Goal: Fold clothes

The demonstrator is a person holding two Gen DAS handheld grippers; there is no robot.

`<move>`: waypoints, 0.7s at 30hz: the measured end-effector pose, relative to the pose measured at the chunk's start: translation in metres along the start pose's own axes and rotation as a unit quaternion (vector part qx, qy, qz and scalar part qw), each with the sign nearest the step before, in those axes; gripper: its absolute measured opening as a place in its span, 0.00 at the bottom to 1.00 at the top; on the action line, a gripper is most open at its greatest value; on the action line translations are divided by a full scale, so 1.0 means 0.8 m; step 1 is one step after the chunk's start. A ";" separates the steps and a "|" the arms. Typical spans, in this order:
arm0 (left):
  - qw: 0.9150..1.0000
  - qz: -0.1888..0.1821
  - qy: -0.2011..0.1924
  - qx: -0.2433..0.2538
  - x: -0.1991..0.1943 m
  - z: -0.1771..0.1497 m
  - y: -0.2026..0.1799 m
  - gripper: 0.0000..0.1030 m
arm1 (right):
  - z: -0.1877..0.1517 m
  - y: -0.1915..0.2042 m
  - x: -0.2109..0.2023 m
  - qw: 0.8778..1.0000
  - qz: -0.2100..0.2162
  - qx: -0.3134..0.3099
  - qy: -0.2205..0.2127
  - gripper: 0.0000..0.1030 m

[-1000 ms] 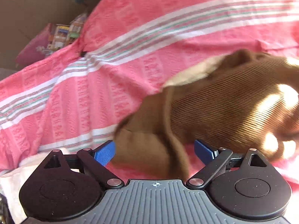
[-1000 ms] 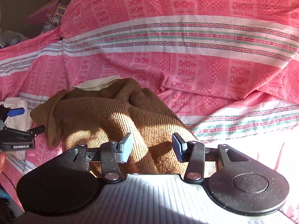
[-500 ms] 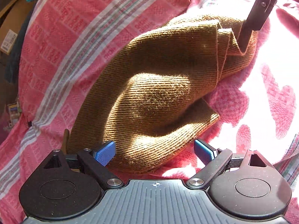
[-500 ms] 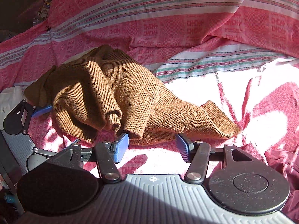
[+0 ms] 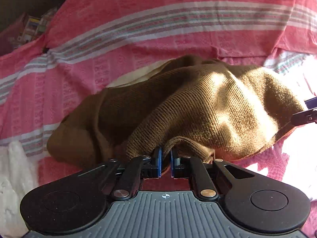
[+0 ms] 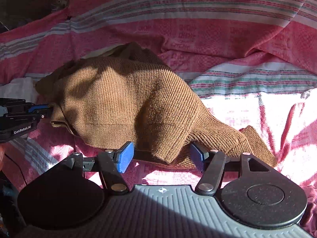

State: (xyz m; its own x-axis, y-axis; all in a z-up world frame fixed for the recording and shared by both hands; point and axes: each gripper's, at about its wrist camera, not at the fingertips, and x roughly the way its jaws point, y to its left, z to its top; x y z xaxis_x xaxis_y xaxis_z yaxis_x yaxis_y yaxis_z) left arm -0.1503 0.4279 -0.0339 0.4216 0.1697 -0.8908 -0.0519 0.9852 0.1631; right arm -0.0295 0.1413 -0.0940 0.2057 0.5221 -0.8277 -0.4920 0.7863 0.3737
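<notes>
While lying bunched on the pink striped bedspread (image 5: 138, 39), brown sweater (image 5: 218, 107) pinched at its near hem by left gripper (image 5: 166, 154), likely anchoring for a fold. Right gripper (image 6: 161, 155) fingers spread around another edge, not yet clamped.

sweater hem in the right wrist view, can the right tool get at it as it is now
Probably yes: the right tool is open, a fold of the brown sweater hem hangs between its fingers, and nothing blocks it. The left tool grips another edge.
</notes>
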 end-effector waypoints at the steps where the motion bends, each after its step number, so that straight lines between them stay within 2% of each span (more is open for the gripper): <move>1: 1.000 -0.002 0.008 -0.011 -0.005 -0.009 0.014 0.04 | 0.002 0.003 0.003 1.000 0.004 0.001 0.000 0.66; 4: 0.999 -0.007 0.038 -0.038 -0.015 -0.042 0.048 0.04 | 0.004 0.019 0.015 1.000 0.011 -0.015 0.009 0.64; 5: 0.998 -0.003 0.049 -0.045 -0.014 -0.054 0.055 0.05 | 0.002 0.025 0.020 1.000 0.003 -0.024 0.013 0.52; 6: 0.997 -0.005 0.059 -0.054 -0.011 -0.063 0.060 0.11 | 0.000 0.029 0.025 0.999 0.002 -0.025 0.020 0.27; 7: 0.996 -0.010 0.069 -0.064 -0.007 -0.071 0.066 0.27 | -0.002 0.033 0.030 0.999 0.000 -0.027 0.028 0.16; 8: 0.994 -0.021 0.074 -0.080 -0.005 -0.079 0.071 0.35 | -0.004 0.037 0.034 0.999 -0.001 -0.028 0.035 0.13; 9: 0.992 -0.035 0.077 -0.098 -0.004 -0.086 0.077 0.47 | -0.007 0.041 0.034 0.999 0.000 -0.029 0.037 0.13; 10: 0.990 -0.046 0.077 -0.113 -0.005 -0.094 0.081 0.55 | -0.010 0.045 0.033 0.999 0.002 -0.030 0.039 0.13; 12: 0.989 -0.055 0.070 -0.122 -0.006 -0.102 0.082 0.78 | -0.016 0.051 0.031 0.999 0.003 -0.032 0.044 0.13; 15: 0.989 -0.057 0.066 -0.119 0.005 -0.103 0.075 0.86 | -0.025 0.056 0.029 0.998 0.000 -0.031 0.049 0.13; 21: 0.987 -0.059 0.092 -0.121 0.058 -0.080 0.052 0.86 | -0.034 0.065 0.028 0.998 -0.014 -0.023 0.049 0.20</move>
State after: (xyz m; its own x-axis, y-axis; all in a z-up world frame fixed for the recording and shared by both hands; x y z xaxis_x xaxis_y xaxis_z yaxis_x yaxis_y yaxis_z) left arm -0.1907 0.4784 -0.0954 0.2676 0.0330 -0.9630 -0.2369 0.9710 -0.0326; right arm -0.0733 0.1852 -0.1043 0.1369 0.4632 -0.8756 -0.5254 0.7833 0.3322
